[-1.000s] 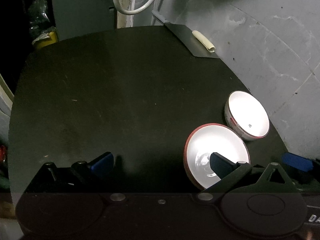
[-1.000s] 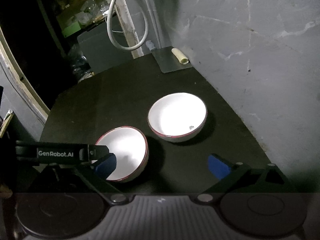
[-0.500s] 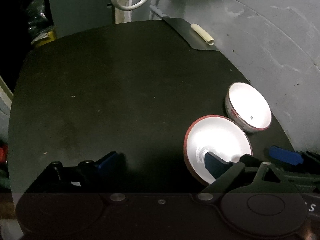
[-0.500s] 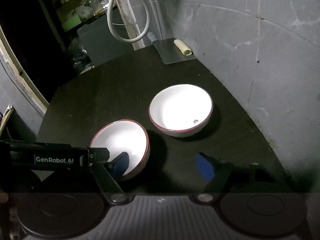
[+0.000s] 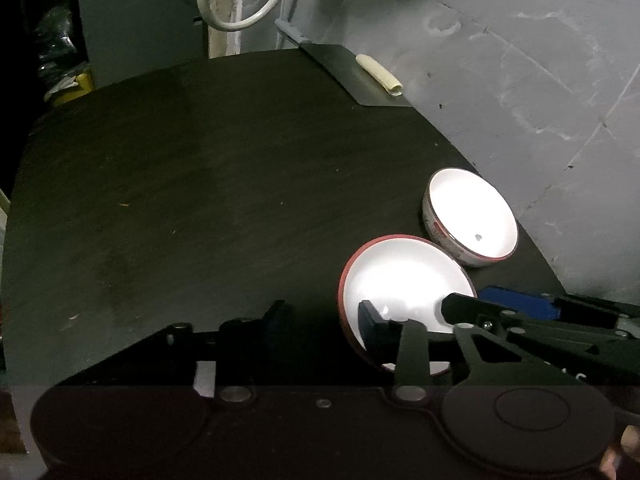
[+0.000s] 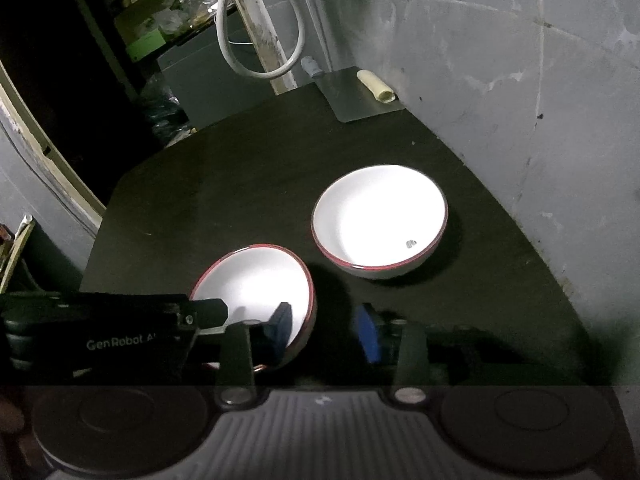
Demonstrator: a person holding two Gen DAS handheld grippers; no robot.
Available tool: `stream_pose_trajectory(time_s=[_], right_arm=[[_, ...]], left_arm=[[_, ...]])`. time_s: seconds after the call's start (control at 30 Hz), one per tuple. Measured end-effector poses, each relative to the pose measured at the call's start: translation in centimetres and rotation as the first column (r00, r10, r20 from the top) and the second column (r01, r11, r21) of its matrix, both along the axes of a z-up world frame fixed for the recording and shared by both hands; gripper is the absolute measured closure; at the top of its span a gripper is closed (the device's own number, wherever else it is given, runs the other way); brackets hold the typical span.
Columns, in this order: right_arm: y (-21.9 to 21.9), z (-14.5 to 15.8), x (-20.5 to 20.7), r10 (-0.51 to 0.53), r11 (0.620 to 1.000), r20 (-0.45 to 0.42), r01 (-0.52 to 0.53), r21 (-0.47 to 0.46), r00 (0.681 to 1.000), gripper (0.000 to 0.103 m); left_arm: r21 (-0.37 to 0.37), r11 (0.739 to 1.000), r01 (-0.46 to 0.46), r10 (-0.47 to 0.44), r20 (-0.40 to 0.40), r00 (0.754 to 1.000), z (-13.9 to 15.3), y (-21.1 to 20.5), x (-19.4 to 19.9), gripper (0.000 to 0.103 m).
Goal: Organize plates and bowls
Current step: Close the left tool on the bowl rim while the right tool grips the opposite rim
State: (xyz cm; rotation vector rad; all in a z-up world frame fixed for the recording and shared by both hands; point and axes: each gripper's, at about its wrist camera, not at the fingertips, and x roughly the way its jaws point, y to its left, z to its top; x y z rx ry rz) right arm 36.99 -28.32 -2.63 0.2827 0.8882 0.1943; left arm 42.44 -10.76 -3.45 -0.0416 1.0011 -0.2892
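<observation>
- The nearer white bowl with the red rim sits low and right of centre in the left wrist view, on the round dark tabletop; the other white red-rimmed bowl stands up and to the right of it, and the two look close, perhaps touching, though I cannot tell which.
- What matters is that both tools straddle this one bowl's rim, from opposite sides.
- The left gripper is closing: one finger is inside the bowl at its left wall and the other outside on the table, so the rim is between them. A gap still shows, so it is not yet pinching.
- In the right wrist view the same bowl lies at lower left. The right gripper is closing too, its left finger inside the bowl and its blue pad outside the right wall, and it is not yet clamped as far as I can see.
- The farther bowl lies up and right of both tools, nearer the right hand's side.
- I judge the next step is a two-handed lift towards that bowl for stacking.
</observation>
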Motion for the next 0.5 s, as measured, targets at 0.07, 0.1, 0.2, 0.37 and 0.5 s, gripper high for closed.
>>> stream_pose_trajectory(time_s=[0.07,0.1,0.2,0.37,0.5], right_arm=[[0.01,-0.09,0.02,0.002,1.0,-0.005,-0.002,0.013,1.0,0.071],[0.03,-0.16,0.04,0.004,1.0,-0.009,-0.004,0.021,1.0,0.073],[0.12,-0.27,0.12,0.007,0.999,-0.014,-0.006,0.045,1.0,0.08],[0.34,-0.27,0.21,0.012,0.998,-0.022,-0.011,0.06,1.0,0.087],[0.05,0.14,-0.4,0.015,0.997,-0.012,-0.014,0.08,1.0,0.089]], left_arm=[[-0.01,1.0,0.003,-0.003,-0.003,1.0,-0.07,-0.04,0.0,0.07],[-0.015,1.0,0.005,-0.005,-0.003,1.0,-0.07,-0.06,-0.05,0.073],[-0.036,0.999,0.014,-0.014,-0.005,1.0,-0.06,-0.18,-0.07,0.083],[-0.064,0.998,0.018,-0.019,-0.01,1.0,-0.05,-0.28,-0.15,0.092],[-0.076,0.997,0.013,-0.013,-0.009,1.0,0.27,0.02,-0.45,0.093]])
